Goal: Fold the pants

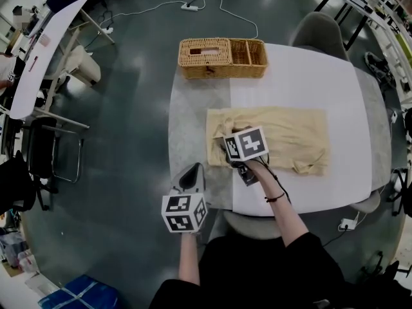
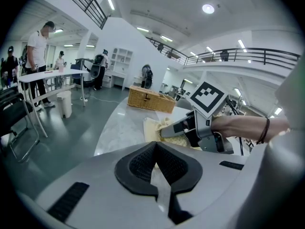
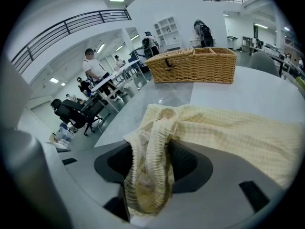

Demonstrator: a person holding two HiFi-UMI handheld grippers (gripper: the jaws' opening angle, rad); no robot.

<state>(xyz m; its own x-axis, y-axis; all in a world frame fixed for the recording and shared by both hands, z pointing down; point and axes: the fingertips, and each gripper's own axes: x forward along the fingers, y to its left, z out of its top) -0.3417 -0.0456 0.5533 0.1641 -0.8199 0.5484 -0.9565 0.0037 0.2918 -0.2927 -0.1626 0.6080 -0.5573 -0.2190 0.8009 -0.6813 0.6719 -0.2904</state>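
Pale yellow pants [image 1: 283, 137] lie spread across the white table [image 1: 309, 69], with the waistband at their left end. My right gripper [image 1: 230, 148] is at that left end. In the right gripper view its jaws [image 3: 152, 168] stand apart, and the bunched elastic waistband [image 3: 150, 161] hangs loosely between them, with the rest of the pants [image 3: 238, 130] trailing to the right. My left gripper [image 1: 191, 176] is held off the table's near left corner, shut and empty. In the left gripper view its pads [image 2: 138, 168] meet, and the right gripper [image 2: 174, 129] shows beyond them on the cloth.
A wicker basket [image 1: 222, 56] with compartments stands at the table's far left edge. A grey chair [image 1: 318, 28] sits behind the table and another [image 1: 254, 225] is at the near side. A power strip with cable [image 1: 190, 7] lies on the floor. A long white table [image 1: 45, 50] stands far left.
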